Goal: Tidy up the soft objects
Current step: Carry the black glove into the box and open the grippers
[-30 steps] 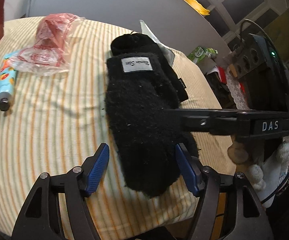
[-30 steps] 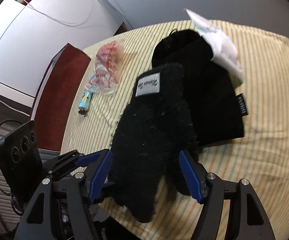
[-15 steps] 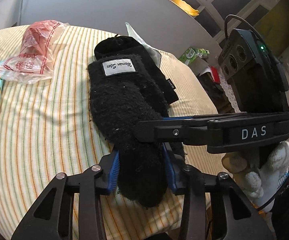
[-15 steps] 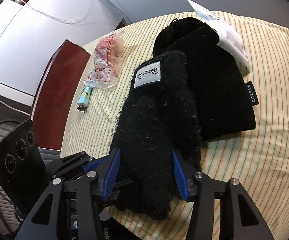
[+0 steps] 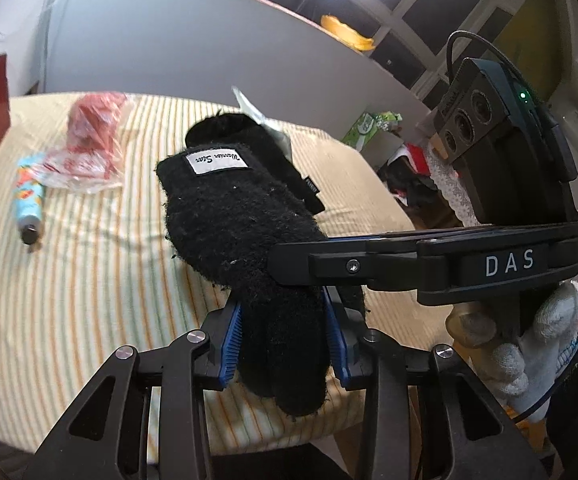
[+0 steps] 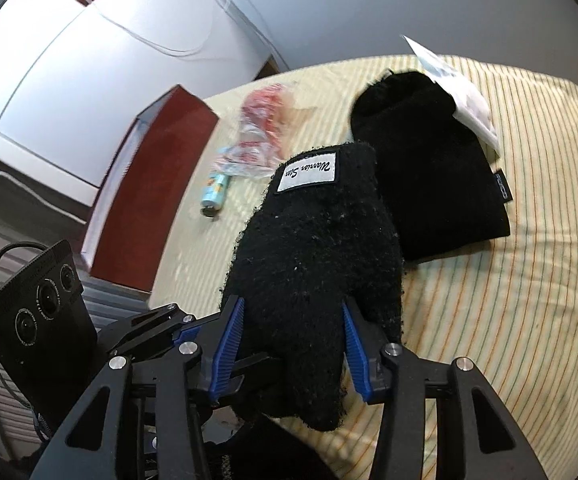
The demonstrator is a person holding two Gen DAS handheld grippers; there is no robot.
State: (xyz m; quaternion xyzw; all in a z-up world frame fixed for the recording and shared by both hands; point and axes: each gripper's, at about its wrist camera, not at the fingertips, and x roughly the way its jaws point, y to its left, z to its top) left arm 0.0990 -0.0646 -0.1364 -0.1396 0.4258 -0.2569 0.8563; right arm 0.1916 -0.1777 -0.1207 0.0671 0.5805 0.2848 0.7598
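A fuzzy black glove (image 5: 241, 220) with a white label on its cuff is held at its finger end by both grippers. My left gripper (image 5: 281, 320) is shut on the fingers, blue pads pressing in from either side. My right gripper (image 6: 291, 320) is shut on the same end from the other side, and its body crosses the left wrist view. The glove (image 6: 321, 248) is lifted off the striped tablecloth (image 6: 509, 300), cuff pointing away. A black beanie (image 6: 429, 184) lies flat behind it, partly hidden by the glove in the left wrist view.
A white packet (image 6: 461, 92) rests on the beanie's far edge. A red plastic bag (image 5: 89, 140) and a small colourful tube (image 5: 29, 204) lie at the far left. A dark red board (image 6: 149, 200) stands off the table's left edge. A white-gloved hand (image 5: 529, 352) holds the right gripper.
Both grippers went from open around the glove's fingers to shut on them, then rose. The glove's finger end came up off the cloth with them.
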